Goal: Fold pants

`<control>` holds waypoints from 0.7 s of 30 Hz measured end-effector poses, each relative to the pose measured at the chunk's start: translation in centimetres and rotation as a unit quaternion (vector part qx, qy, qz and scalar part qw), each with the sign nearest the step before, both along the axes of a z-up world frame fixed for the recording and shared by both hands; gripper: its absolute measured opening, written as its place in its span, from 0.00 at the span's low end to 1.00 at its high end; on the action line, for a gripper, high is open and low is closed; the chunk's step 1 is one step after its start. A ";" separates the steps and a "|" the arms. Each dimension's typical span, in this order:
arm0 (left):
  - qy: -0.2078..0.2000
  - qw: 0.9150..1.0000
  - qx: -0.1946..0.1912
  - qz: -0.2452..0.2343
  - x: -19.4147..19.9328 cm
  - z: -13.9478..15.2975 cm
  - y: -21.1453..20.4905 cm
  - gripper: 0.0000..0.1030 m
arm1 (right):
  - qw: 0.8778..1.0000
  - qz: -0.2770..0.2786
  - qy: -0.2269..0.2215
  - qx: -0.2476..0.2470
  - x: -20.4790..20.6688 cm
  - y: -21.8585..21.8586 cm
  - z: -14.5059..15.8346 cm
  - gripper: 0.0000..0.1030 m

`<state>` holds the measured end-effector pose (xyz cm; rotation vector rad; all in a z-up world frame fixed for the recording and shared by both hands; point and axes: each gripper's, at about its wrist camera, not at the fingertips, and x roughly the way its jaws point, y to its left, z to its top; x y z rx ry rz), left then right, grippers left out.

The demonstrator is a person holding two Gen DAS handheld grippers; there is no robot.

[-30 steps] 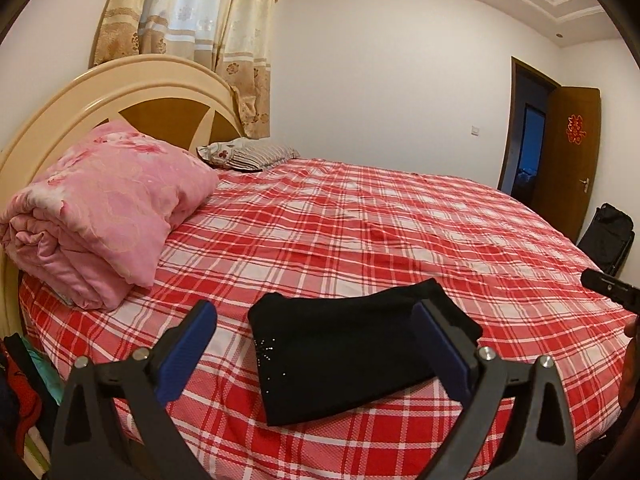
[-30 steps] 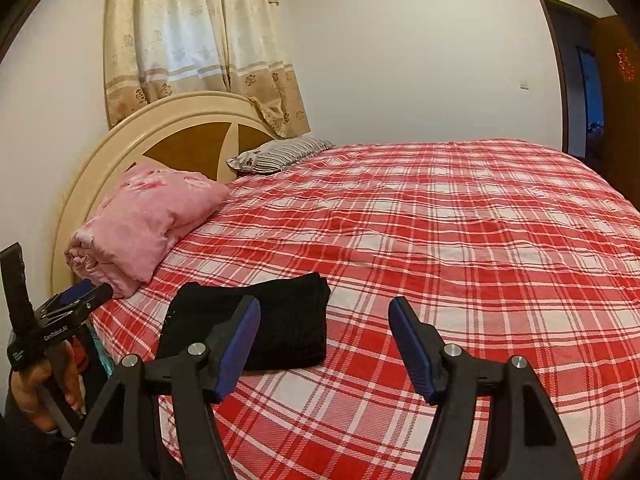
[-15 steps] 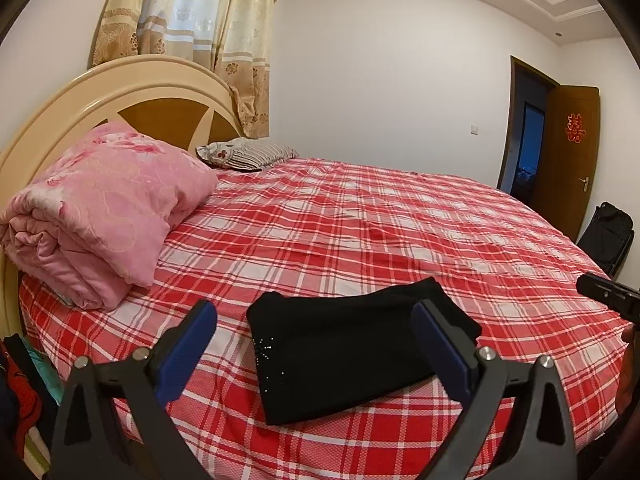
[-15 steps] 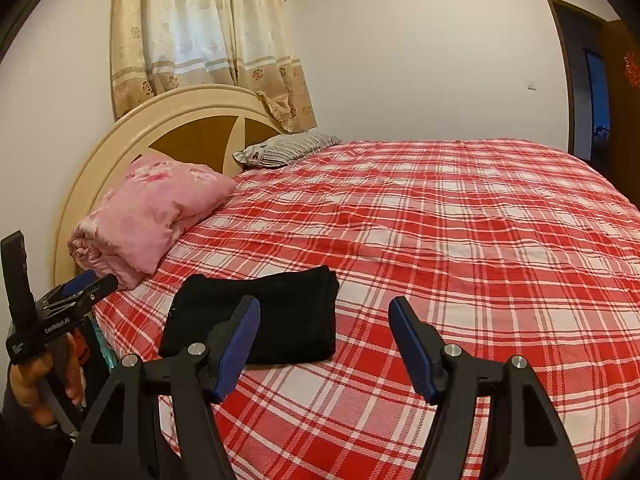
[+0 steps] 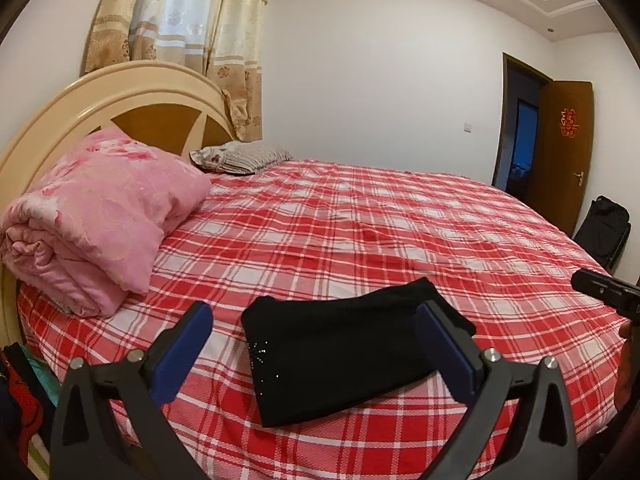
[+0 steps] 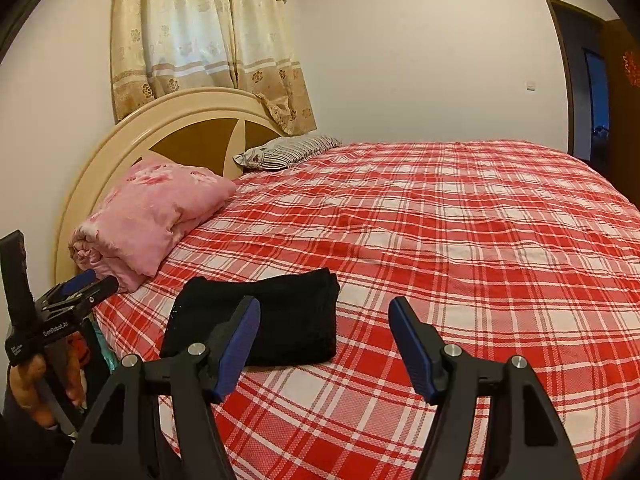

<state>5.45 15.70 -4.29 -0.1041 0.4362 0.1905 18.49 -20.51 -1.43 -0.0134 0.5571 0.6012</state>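
Black pants [image 5: 340, 344] lie folded into a compact rectangle near the front edge of the red plaid bed [image 5: 360, 220]; small sparkles show on their left corner. My left gripper [image 5: 316, 344] is open, held back above the bed's edge, with the pants seen between its blue pads and nothing gripped. In the right wrist view the same pants [image 6: 272, 316] rest left of centre. My right gripper [image 6: 324, 340] is open too, empty, hovering to the right of the pants. The left gripper [image 6: 80, 286] also shows at that view's left edge, held by a hand.
A folded pink quilt [image 5: 96, 216] sits against the cream headboard [image 5: 132, 88], with a striped pillow [image 5: 240, 158] behind it. A brown door [image 5: 564, 160] stands open at the right, a black bag [image 5: 604, 228] beside it. Clothes [image 5: 20, 392] hang off the bed's left side.
The right wrist view has drifted a little, so the pants and quilt sit further right in it. The left gripper has barely moved. Both stay open.
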 end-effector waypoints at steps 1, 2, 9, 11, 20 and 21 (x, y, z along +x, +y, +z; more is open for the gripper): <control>-0.004 1.000 0.002 0.001 -0.1 0.1 -0.1 1.00 | 1.000 0.000 -0.001 0.000 0.0 0.0 0.0 0.66; -0.006 1.000 0.003 -0.002 -0.2 0.2 -0.2 1.00 | 1.000 0.001 -0.002 -0.001 -0.1 0.1 0.1 0.66; -0.010 1.000 0.002 -0.006 -0.3 0.6 -0.3 1.00 | 1.000 0.003 -0.007 -0.002 -0.4 0.2 0.2 0.66; -0.010 1.000 -0.002 -0.005 -0.3 0.6 -0.2 1.00 | 1.000 0.003 -0.007 -0.002 -0.4 0.2 0.2 0.66; -0.001 1.000 -0.007 -0.011 0.1 0.3 0.0 1.00 | 1.000 0.007 -0.004 -0.004 -0.4 0.5 -0.1 0.66; 0.001 1.000 -0.005 -0.010 0.1 0.2 -0.1 1.00 | 1.000 0.008 -0.004 -0.005 -0.4 0.5 -0.1 0.66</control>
